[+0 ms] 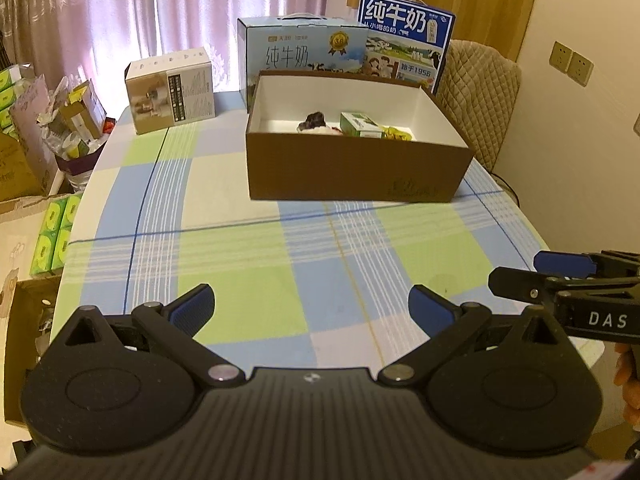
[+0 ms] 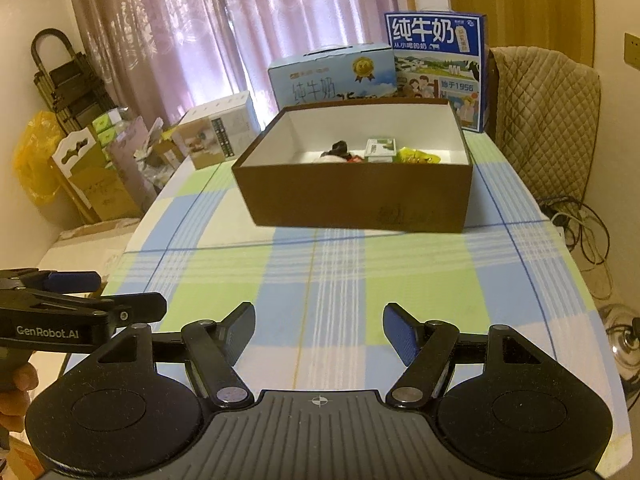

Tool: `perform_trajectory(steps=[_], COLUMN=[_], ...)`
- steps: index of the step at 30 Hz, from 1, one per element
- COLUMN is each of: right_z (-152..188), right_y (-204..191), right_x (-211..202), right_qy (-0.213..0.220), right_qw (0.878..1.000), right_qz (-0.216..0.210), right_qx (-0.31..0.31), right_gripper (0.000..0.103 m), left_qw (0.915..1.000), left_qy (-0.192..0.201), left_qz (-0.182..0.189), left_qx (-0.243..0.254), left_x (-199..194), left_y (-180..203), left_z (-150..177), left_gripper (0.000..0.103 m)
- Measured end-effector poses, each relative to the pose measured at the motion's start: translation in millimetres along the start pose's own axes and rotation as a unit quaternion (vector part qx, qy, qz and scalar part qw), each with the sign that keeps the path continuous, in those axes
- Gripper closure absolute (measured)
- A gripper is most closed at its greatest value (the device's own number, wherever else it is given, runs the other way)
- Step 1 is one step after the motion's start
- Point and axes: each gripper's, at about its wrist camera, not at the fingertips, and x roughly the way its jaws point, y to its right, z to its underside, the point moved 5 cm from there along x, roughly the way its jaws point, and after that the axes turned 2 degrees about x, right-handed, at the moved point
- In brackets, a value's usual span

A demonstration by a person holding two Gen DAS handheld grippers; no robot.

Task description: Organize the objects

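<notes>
Grippers, left [image 1: 310,306] and right [image 2: 319,330], agape, empty, brown box [image 1: 352,176] ahead, milk cartons [image 1: 304,52] behind, contents blurry.

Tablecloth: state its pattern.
Tablecloth: blue, green and white checks with thin stripes; clearest in the left wrist view.

Daylight is glowing through the pink curtains [image 1: 120,12] at the back, washing them out and leaving the room fairly dim and warm-toned. The brown box [image 2: 352,196] is casting a soft shadow onto the checked tablecloth [image 1: 280,264]. Fisheye distortion is bending the edges, the corners are darkening, and everything is looking slightly soft.
</notes>
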Motion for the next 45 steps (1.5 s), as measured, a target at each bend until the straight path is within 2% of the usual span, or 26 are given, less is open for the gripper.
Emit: perform_trajectory(steps=[10,21,45], right_z=[20,30,29], right_y=[-17,-22,-10], right_x=[-5,-14,-13], right_qy=[-0.010,-0.008,-0.013], right_qw=[1.000,1.000,1.000], right_qz=[0.002,0.004,0.008], right_qx=[-0.003,0.000,0.003], right_gripper=[0.035,0.035,0.035], left_qw=[0.9999,0.9999,0.9999], left_qy=[-0.008,-0.010,-0.012], left_qz=[-0.001,-0.001,-0.003], left_qx=[-0.006,-0.002,-0.001], left_x=[-14,-23,-19], left_y=[-11,-11,-4], left_z=[25,37,33], left_gripper=[0.001,0.001,0.001])
